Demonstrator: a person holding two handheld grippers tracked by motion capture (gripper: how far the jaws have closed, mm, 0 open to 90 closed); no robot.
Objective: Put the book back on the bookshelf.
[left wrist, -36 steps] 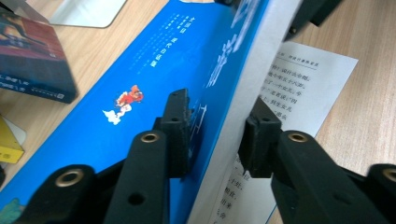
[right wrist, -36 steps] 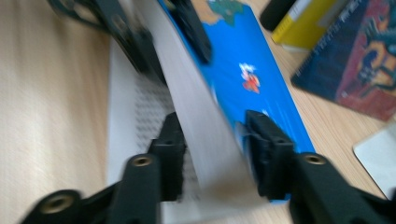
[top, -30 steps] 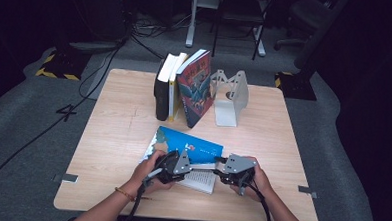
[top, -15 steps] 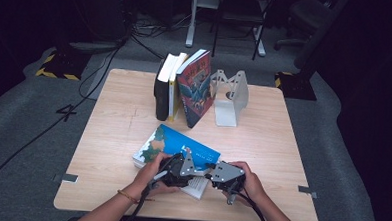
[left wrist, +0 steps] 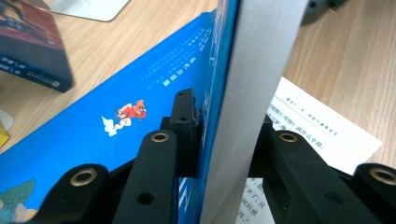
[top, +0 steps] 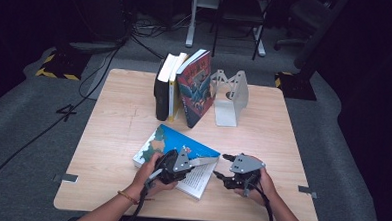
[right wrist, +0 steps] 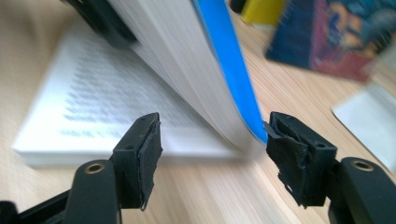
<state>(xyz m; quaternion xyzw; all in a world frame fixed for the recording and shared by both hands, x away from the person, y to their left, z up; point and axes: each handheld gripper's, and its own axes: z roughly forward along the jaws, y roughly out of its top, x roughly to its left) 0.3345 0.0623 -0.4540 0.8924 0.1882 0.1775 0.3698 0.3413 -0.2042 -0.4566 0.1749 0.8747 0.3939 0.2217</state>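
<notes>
High view: book (top: 175,144) lies at table's (top: 118,132) 6 o'clock edge, left gripper (top: 177,162) clamping the lifted blue cover-and-page block, right gripper (top: 225,168) at its 3 o'clock, jaws just opening and gripping nothing—best keep the left clamp firm and re-pinch squarely on the fore-edge.

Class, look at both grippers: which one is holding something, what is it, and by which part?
The left gripper clamps the blue book's raised front cover and upper pages, near their free edge. The right gripper stands open, holding nothing.
</notes>
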